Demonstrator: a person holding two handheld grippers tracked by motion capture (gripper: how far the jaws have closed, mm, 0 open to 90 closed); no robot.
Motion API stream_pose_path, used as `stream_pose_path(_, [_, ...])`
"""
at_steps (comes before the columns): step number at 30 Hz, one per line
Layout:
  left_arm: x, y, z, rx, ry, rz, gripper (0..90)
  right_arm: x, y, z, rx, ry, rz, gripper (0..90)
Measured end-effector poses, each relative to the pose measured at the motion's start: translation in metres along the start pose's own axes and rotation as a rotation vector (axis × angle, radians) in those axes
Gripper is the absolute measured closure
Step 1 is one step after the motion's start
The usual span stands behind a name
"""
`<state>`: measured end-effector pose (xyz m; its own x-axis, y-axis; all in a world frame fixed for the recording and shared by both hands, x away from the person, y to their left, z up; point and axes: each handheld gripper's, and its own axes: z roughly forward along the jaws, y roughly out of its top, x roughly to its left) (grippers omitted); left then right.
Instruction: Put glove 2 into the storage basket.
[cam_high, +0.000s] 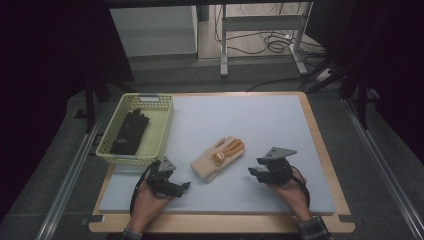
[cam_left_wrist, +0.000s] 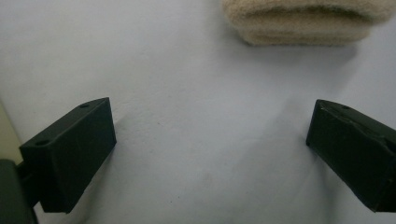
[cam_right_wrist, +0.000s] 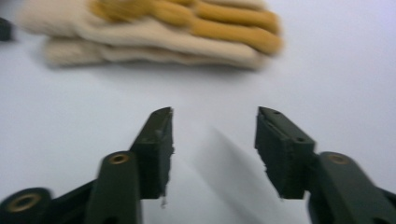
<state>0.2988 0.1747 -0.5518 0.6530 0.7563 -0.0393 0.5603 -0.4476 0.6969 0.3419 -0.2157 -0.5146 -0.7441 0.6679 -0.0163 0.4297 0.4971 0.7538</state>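
A cream glove with orange-yellow fingers (cam_high: 218, 157) lies flat near the middle of the pale blue mat (cam_high: 250, 125), fingers pointing up and right. My left gripper (cam_high: 181, 187) rests on the mat just left of the glove's cuff, jaws wide apart with nothing between them; the left gripper view has the cream cuff (cam_left_wrist: 303, 21) ahead at top. My right gripper (cam_high: 254, 171) stands to the right of the glove, open and empty, facing it. The right gripper view shows the glove (cam_right_wrist: 154, 28) lying across the top, a short way beyond the jaws.
A pale green perforated basket (cam_high: 161, 131) sits at the mat's left edge with a black glove (cam_high: 130, 131) lying inside. The mat rests on a wooden board (cam_high: 330, 165). Beyond the table are grey floor, metal frame legs and cables.
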Motion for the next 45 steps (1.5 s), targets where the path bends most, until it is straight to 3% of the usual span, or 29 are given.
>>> stream_pose_path(8, [0.0, 0.0, 0.0, -0.001, -0.001, -0.001, 1.5, -0.027, -0.022, -0.004, 0.032, -0.091, 0.012, 25.0])
stream_pose_path(10, [0.0, 0.0, 0.0, -0.001, 0.0, -0.001, 1.5, -0.033, -0.024, -0.003, 0.028, -0.066, 0.055, 24.5])
stream_pose_path(14, [0.0, 0.0, 0.0, -0.001, -0.001, -0.002, 1.5, -0.03, -0.024, -0.002, 0.041, -0.091, 0.027, 23.6])
stream_pose_path(25, [-0.004, 0.003, -0.001, 0.008, 0.001, -0.012, 2.7, -0.031, -0.024, -0.002, 0.041, -0.085, 0.034, 23.5])
stream_pose_path(28, [-0.008, 0.01, 0.0, 0.015, -0.021, 0.005, 2.3, -0.031, -0.024, -0.002, 0.041, -0.085, 0.034, 23.5])
stream_pose_path(34, [-0.011, 0.029, -0.005, -0.003, -0.069, -0.01, 1.2, -0.031, -0.024, -0.002, 0.041, -0.086, 0.034, 23.5])
stream_pose_path(45, [-0.023, 0.074, 0.005, 0.017, -0.116, 0.048, 0.0, -0.03, -0.024, -0.002, 0.04, -0.089, 0.033, 23.4])
